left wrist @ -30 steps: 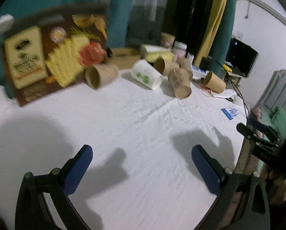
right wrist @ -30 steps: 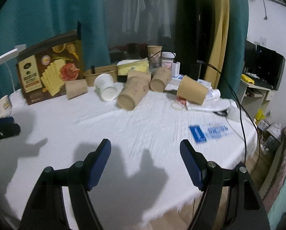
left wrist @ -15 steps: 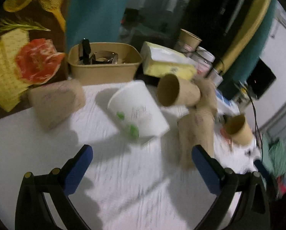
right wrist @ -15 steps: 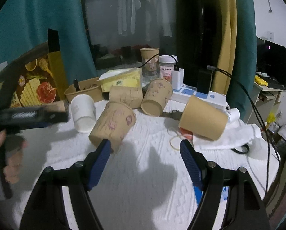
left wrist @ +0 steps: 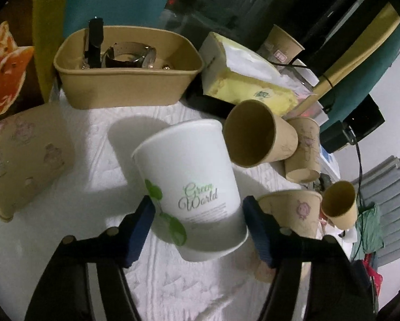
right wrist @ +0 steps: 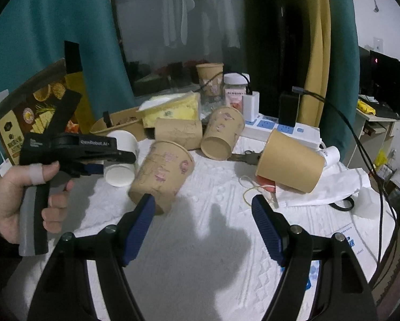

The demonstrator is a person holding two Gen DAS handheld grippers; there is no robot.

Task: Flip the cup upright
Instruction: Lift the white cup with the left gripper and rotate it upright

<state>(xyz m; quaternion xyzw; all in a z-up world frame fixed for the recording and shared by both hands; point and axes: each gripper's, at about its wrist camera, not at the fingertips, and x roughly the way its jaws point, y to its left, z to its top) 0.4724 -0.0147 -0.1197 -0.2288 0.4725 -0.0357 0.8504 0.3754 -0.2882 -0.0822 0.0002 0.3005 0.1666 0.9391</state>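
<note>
A white paper cup (left wrist: 192, 184) with green print lies on its side on the white tablecloth, its mouth toward the camera. My left gripper (left wrist: 198, 214) is open, its blue pads on either side of the cup near the mouth, with small gaps showing. In the right wrist view the same white cup (right wrist: 121, 157) sits between the left gripper's fingers. My right gripper (right wrist: 202, 214) is open and empty above the cloth, next to a tipped brown cup (right wrist: 162, 174).
Several brown paper cups lie tipped around: one at the left (left wrist: 23, 165), one open-mouthed at right (left wrist: 259, 141), one plain (right wrist: 291, 160). A brown tub (left wrist: 127, 67), a yellow tissue pack (left wrist: 248, 80), a power strip (right wrist: 277, 131) and cables stand behind.
My left gripper has moved forward to the white cup, which now lies between its pads. My right gripper has moved closer to the tipped brown cups.
</note>
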